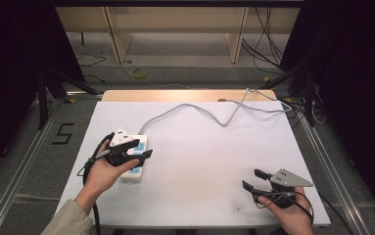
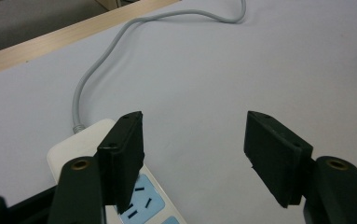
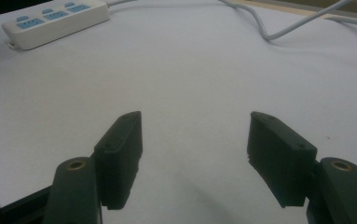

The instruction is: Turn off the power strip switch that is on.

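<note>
1. The power strip (image 1: 135, 161) lies on the white tabletop (image 1: 199, 156) near its left edge, about midway between the far and near edges, its long side running toward the person.
2. Its grey cord (image 1: 209, 111) leaves the far end, curves across the tabletop toward the far right corner and drops off there.
3. The left gripper (image 1: 145, 149) hovers over the power strip, jaws apart and clamped on nothing. In the left gripper view one jaw hangs above the strip's blue sockets (image 2: 141, 198), the other above bare tabletop.
4. The right gripper (image 1: 253, 178) sits near the near right corner, well apart from the power strip, jaws apart with bare tabletop between them.
5. Both grippers point toward the tabletop's middle.
</note>
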`<state>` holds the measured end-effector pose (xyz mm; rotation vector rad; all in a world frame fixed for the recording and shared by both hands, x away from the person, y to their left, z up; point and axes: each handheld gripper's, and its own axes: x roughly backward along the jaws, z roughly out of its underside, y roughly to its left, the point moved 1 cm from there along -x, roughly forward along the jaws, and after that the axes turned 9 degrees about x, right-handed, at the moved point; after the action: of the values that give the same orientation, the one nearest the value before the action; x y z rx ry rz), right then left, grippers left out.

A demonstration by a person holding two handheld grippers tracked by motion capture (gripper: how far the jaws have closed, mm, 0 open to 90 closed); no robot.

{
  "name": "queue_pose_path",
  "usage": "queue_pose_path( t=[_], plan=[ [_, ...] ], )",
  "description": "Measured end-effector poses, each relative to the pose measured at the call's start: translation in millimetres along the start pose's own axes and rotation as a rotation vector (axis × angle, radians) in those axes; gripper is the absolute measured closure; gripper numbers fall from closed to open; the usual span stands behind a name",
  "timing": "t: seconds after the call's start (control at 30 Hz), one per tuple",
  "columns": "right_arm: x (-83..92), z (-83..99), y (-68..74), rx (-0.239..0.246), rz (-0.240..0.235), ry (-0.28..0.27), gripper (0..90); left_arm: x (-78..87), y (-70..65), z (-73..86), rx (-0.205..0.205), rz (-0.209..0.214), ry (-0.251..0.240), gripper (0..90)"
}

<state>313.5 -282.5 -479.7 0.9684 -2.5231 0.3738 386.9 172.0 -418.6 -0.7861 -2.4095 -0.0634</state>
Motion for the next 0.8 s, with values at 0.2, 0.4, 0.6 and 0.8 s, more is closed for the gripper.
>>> queue_pose_path(
  t=[0.2,0.4,0.6,0.8],
  plan=[
    [-0.1,-0.1,0.2,0.002,0.0,0.0,36.6,5.1,-0.9,7.7,-0.021,0.003,-0.021,35.5],
    [0.4,-0.1,0.2,0.002,-0.001,-0.002,36.5,11.3,-0.3,18.9,-0.011,0.009,-0.043,32.5],
    [0.4,-0.5,0.7,0.004,-0.004,-0.004,36.3,13.7,-0.2,29.6,-0.026,0.015,-0.045,30.3],
    [0.3,-0.6,1.0,0.008,-0.006,-0.004,36.1,17.3,1.5,37.1,-0.026,0.015,-0.06,28.2]
  ],
)
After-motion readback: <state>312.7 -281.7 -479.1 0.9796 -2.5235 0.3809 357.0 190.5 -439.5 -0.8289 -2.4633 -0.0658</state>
